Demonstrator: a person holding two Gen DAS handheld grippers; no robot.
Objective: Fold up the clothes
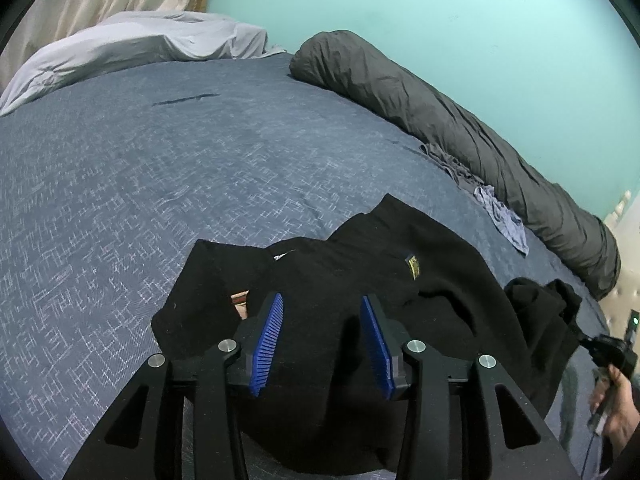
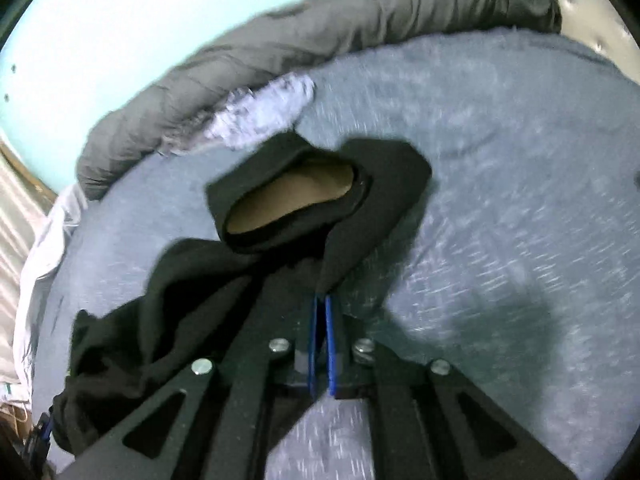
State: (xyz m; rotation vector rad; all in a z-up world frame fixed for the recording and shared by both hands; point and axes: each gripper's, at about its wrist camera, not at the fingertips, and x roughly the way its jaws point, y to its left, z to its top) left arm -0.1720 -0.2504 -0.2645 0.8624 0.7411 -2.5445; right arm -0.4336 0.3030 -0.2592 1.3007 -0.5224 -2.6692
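So: one black garment (image 1: 400, 288), one grey rolled duvet (image 1: 460, 128), one small grey cloth (image 1: 504, 220), one pillow (image 1: 140, 40), two hand-held grippers (image 1: 322, 340) (image 2: 322, 344).

Left gripper (image 1: 322, 344) over black garment (image 1: 360, 280), jaws apart, nothing between. Garment rumpled on blue bed (image 1: 160, 168). Grey roll (image 1: 440, 120) far right. Hand (image 1: 618, 408) near right.

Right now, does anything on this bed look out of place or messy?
Yes. A small crumpled light grey cloth lies loose against the rolled dark duvet at the bed's far edge, apart from the work. The black garment is bunched and uneven, one edge pinched in the right gripper; the left gripper hovers open.
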